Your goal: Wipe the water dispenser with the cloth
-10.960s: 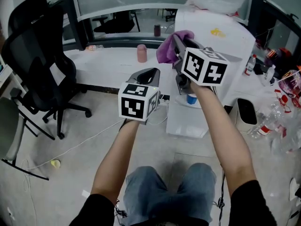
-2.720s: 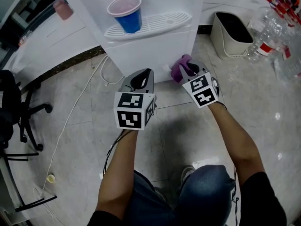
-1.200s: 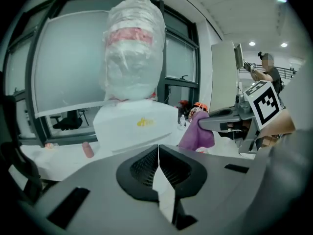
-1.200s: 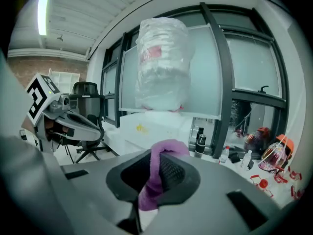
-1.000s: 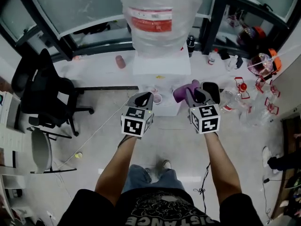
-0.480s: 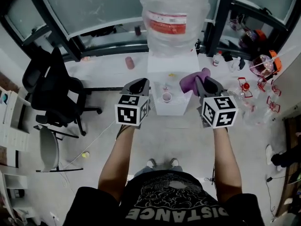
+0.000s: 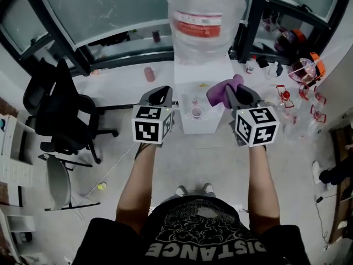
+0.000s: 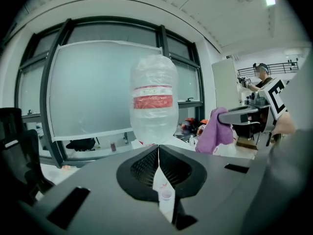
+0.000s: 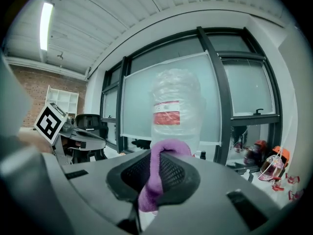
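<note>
At the far left of the head view a black office chair (image 7: 58,106) stands on the pale floor (image 7: 193,164), beside the dark-framed windows (image 7: 99,15). A small pink cup (image 7: 149,74) sits on the low white ledge (image 7: 121,79) under the glass.

The left gripper (image 7: 160,91) is held up in the air in front of the person, pointing at the water dispenser (image 7: 203,87). In the left gripper view its jaws are pressed together with only a hairline seam between them, and nothing is caught there.

The water dispenser stands straight ahead against the window, between the two grippers. It has a white body and a large clear bottle (image 7: 204,15) with a red label upside down on top. A small cup (image 7: 196,112) rests on its front tray.

Right of that, the right gripper (image 7: 236,91) is raised to about the same height as the left one. Its jaws are pinching the cloth (image 7: 222,90), a purple one. The right gripper view shows the cloth (image 9: 156,173) looping over the top of the closed jaws and hanging down between them. In both gripper views the dispenser's bottle stands some way ahead, so the cloth is held in the air, apart from the dispenser and not touching it.

At the far right, small clutter (image 7: 300,70) with red and orange parts lies along the wall, too small to tell apart.
</note>
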Available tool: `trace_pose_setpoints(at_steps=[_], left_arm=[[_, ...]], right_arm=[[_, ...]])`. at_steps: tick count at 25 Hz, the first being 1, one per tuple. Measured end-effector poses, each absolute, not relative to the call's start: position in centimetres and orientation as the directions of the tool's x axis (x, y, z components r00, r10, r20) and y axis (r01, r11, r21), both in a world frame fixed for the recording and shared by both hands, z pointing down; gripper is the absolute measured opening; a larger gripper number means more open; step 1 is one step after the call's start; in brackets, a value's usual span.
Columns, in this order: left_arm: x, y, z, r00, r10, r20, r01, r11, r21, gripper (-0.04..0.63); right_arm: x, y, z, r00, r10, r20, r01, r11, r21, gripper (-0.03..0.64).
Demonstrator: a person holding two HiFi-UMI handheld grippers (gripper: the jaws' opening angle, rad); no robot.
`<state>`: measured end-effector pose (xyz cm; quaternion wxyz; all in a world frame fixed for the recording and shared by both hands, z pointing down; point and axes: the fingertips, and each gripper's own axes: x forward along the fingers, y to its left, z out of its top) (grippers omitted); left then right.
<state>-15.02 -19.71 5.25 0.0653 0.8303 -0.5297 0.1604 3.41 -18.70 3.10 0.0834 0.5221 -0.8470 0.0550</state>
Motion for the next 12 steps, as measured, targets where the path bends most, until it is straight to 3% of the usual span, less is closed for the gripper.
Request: trace_pose_setpoints(at_steps=[12], left_arm=[[-15.32, -20.12, 5.25, 0.426, -0.839, 0.339, -0.885, -0.464, -0.038, 0.026]], right_arm=[[2.43, -18.68, 2.84, -0.424, -0.885, 0.194, -0.904, 0.425, -0.040, 0.032]])
